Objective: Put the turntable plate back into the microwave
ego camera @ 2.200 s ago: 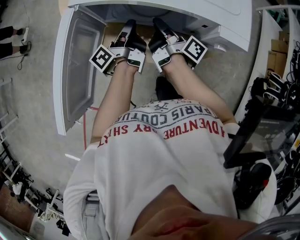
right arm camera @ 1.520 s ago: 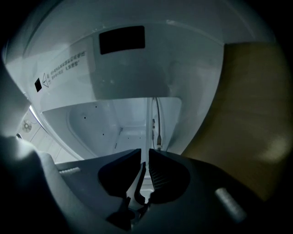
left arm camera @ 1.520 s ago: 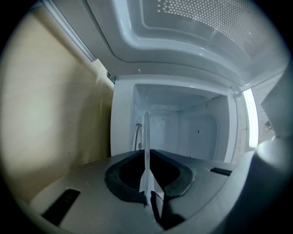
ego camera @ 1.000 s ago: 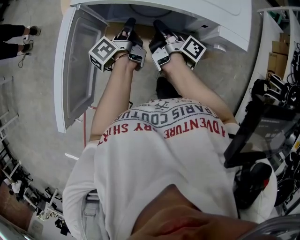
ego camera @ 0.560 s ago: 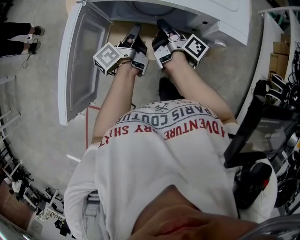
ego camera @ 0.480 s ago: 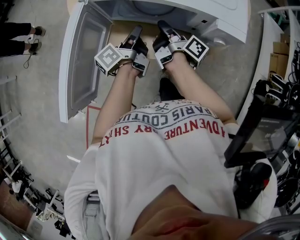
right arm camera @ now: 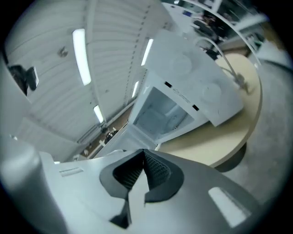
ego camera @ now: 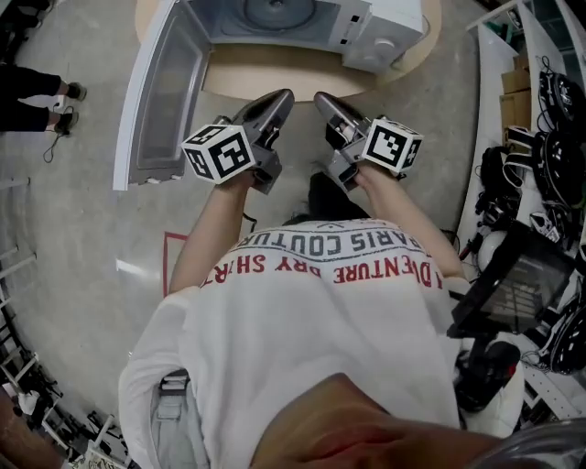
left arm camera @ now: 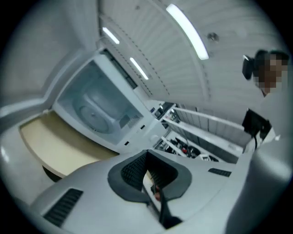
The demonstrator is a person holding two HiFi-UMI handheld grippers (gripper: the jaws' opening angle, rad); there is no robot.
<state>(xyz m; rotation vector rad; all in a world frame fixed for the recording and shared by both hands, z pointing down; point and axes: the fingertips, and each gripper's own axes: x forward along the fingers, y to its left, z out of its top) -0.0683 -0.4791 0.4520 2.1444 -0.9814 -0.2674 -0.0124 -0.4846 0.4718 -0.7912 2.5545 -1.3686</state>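
**Inside the open microwave: plate on the cavity floor, both grippers outside with nothing held**

Inside the cavity, the turntable plate (ego camera: 272,11) lies flat on the floor, a round grey disc seen from above at the top edge of the head view. The left gripper view shows it too (left arm camera: 94,114), as a pale circle deep in the oven. Neither gripper touches it.

The microwave (ego camera: 385,27) is white and stands on a round beige table (ego camera: 275,71). Its door (ego camera: 160,92) is swung wide open to the person's left, with the window panel facing the cavity.

Both grippers hang in front of the table edge, clear of the oven and pointing toward it. The left gripper (ego camera: 277,96) has its jaws pressed together at the tips, and nothing sits between the dark ribbed pads (left arm camera: 132,171). The right gripper (ego camera: 322,98) is just beside it. Its jaws also meet at the tips, and its pads (right arm camera: 158,171) are empty. The two grippers are near each other but not touching.

Below them the person's white shirt (ego camera: 320,321) fills the lower part of the head view. On the grey floor at the far left stand another person's feet (ego camera: 55,96).
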